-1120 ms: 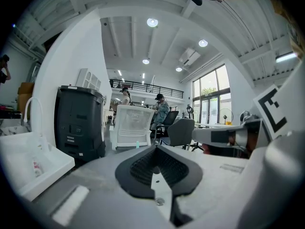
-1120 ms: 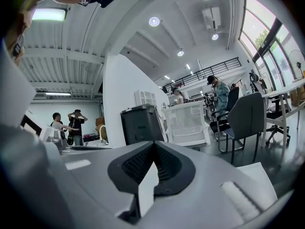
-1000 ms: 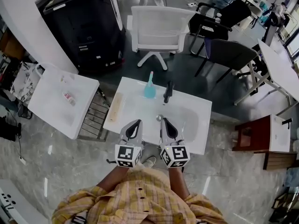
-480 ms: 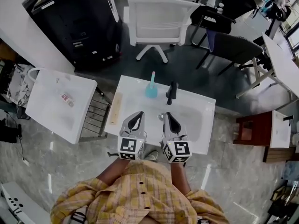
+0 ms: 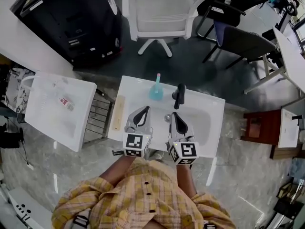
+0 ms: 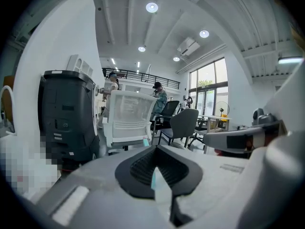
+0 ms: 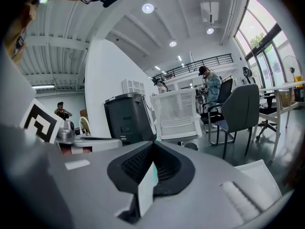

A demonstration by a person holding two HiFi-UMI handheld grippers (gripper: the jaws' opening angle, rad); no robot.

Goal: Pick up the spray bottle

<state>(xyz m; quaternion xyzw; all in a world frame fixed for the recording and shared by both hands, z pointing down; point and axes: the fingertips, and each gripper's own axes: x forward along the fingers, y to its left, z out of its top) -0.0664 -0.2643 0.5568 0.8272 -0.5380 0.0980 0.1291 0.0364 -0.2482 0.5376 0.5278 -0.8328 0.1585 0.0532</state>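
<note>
The dark spray bottle (image 5: 178,95) stands upright on the white table (image 5: 205,128), ahead of the right gripper (image 5: 174,114) and apart from its tips. A teal bottle (image 5: 156,91) with a pink tip stands just left of it, ahead of the left gripper (image 5: 144,109). A small silvery knob (image 5: 167,118) lies beside the right gripper's tips. Both grippers hover side by side over the table's near half — each with jaws pressed together, pinching nothing. Beyond the table stands a white chair (image 5: 159,13).
</note>
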